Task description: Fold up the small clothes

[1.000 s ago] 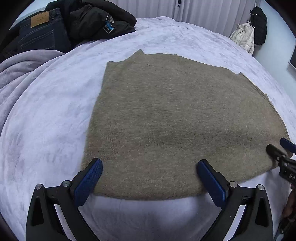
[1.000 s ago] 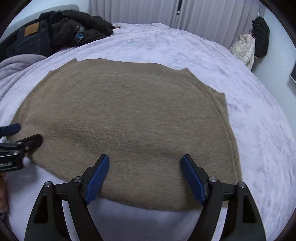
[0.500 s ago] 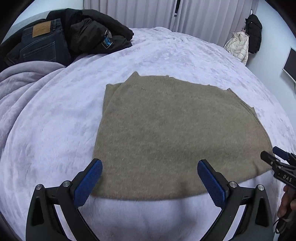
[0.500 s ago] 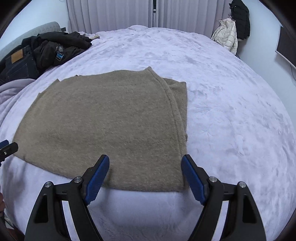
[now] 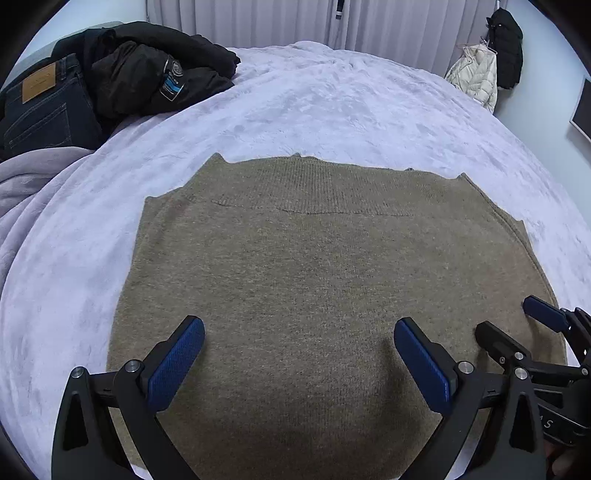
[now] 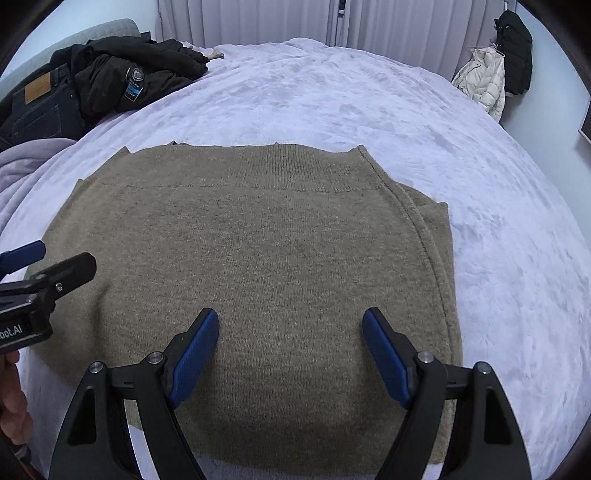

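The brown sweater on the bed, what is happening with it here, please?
A person is folding clothes with a handheld gripper in each hand. The brown knit sweater lies flat on the lilac blanket, partly folded, with extra layers along its right side. The left gripper and the right gripper hover side by side over its near half, both open and holding nothing. Dark jeans and a black jacket are piled at the far left.

Both wrist cams sit side by side at the near edge of the bed (image 5: pixel 332 110), angled steeply down and close over the brown sweater (image 5: pixel 314 277). They share the sweater, the dark clothes pile (image 6: pixel 110 81) at the far left corner, and the curtains (image 6: pixel 258 22); each catches the other gripper at its frame edge.
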